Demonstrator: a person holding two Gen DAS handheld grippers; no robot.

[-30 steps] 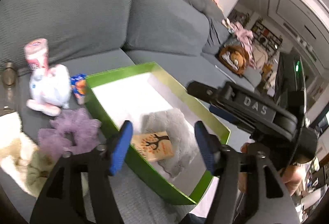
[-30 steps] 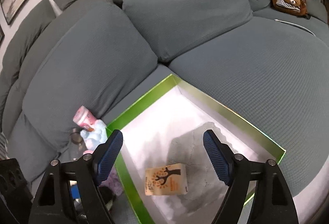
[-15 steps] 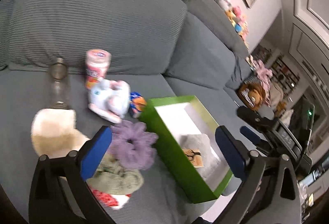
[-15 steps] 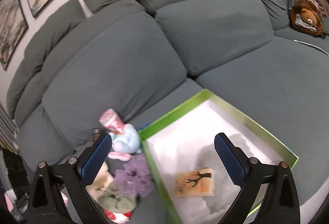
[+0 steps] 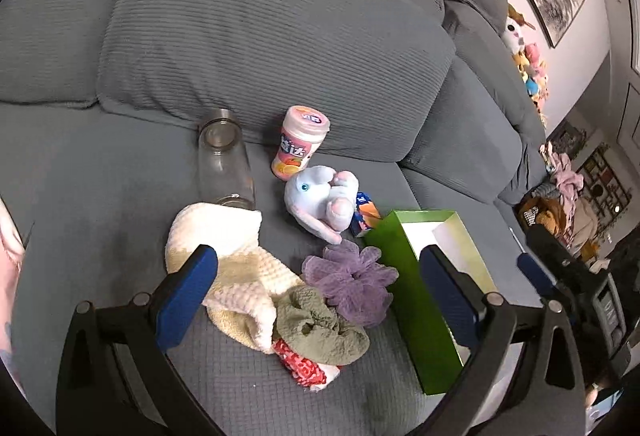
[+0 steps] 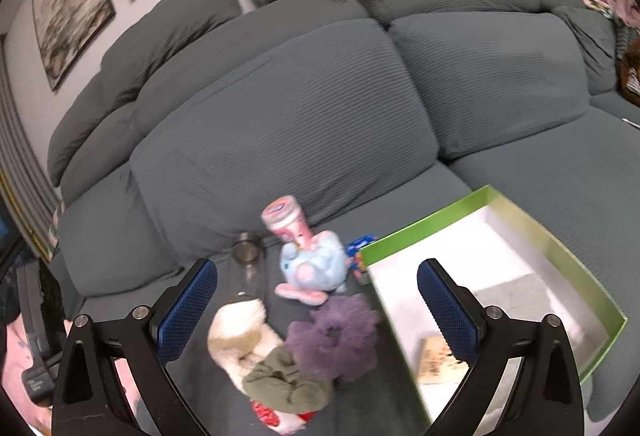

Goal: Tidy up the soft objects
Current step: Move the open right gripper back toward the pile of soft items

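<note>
Bottle (image 5: 224, 163): glass, upright at the far left, touching the towel (image 5: 228, 268); a careless sweep could tip it.
Pile: towel, green scrunchie (image 5: 320, 328), purple scrunchie (image 5: 352, 284) overlap; one grab may drag its neighbours.
Box (image 5: 404, 284): right of the pile, open.
Fingers: left gripper (image 5: 316, 296) and right gripper (image 6: 316, 308) both spread, empty.

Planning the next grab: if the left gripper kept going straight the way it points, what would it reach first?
Probably the olive green scrunchie lying between the open left gripper fingers' line, with the purple scrunchie just beyond; depth is hard to judge.
</note>
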